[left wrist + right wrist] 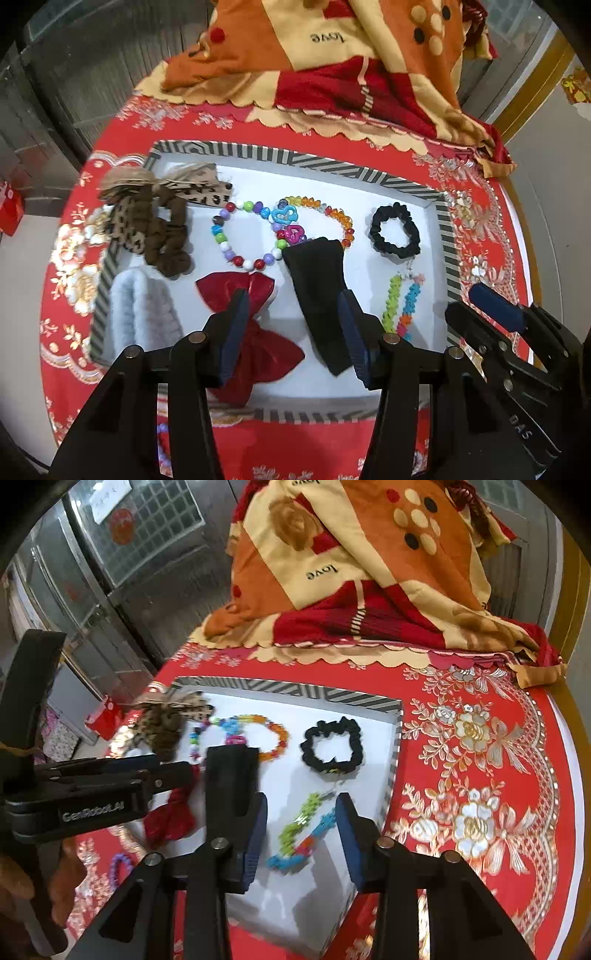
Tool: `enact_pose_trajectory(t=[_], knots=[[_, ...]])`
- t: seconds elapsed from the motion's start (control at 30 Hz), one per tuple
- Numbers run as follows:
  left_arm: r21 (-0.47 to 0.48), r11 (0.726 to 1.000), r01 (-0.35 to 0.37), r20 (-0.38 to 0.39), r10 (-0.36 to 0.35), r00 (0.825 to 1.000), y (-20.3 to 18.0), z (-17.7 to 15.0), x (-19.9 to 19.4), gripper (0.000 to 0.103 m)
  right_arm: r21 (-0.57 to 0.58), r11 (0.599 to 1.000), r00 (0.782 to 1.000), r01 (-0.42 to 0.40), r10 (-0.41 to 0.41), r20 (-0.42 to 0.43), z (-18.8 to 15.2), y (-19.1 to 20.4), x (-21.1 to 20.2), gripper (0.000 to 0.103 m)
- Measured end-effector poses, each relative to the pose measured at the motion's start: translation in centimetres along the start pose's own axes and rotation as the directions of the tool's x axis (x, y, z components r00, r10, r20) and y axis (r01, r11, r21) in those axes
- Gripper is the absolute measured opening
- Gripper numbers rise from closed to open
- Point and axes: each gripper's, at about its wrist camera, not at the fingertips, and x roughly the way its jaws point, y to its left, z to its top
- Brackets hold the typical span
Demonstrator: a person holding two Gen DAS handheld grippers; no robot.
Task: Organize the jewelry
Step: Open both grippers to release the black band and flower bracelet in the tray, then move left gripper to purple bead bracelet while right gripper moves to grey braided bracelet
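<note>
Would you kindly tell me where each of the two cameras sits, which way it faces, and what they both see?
Left wrist: sits on the left gripper, looking steeply down into the striped tray; its own open jaws show over the red bow and black cloth, with the right gripper at the right edge.
Right wrist: sits on the right gripper, looking down at the tray's right part; its open jaws flank the neon bead strand, with the left gripper at left.
Shared: tray, black scrunchie, bead bracelets, patterned blanket.
</note>
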Motion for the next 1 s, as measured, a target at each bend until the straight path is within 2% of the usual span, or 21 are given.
enact_pose_trajectory(t=[0.2,0.37,0.53,0.7,1.0], knots=[[0.008,0.999,-0.04,0.063,0.04,0.997,0.7,-2.0,-3.1,0.05,0.0,1.0,0.999,-0.016,0.016,0.039,-1.5,2.0,-3.4,0.037],[0.009,0.998,-0.059,0.1,0.058,0.993,1.8,-3.9,-5.3,0.05,-0.031,0.999,0.998,0.011,-0.009,0.063,-3.1,4.1,-5.6,0.037],[0.005,0.997,-0.083,0.129,0.082,0.988,3.0,-5.8,-7.3,0.05,-0.023,1.0,0.998,0.009,-0.007,0.061,-4.3,5.3,-6.9,0.037],[0.009,0.994,-0.108,0.163,0.105,0.981,3.9,-7.5,-9.2,0.05,0.007,1.0,0.995,-0.015,0.014,0.096,-5.6,6.7,-8.5,0.037],[0.022,0.993,-0.112,0.192,0.106,0.976,4.9,-10.0,-11.8,0.05,-0.02,1.0,0.995,-0.007,0.009,0.101,-7.5,9.6,-10.1,0.04]])
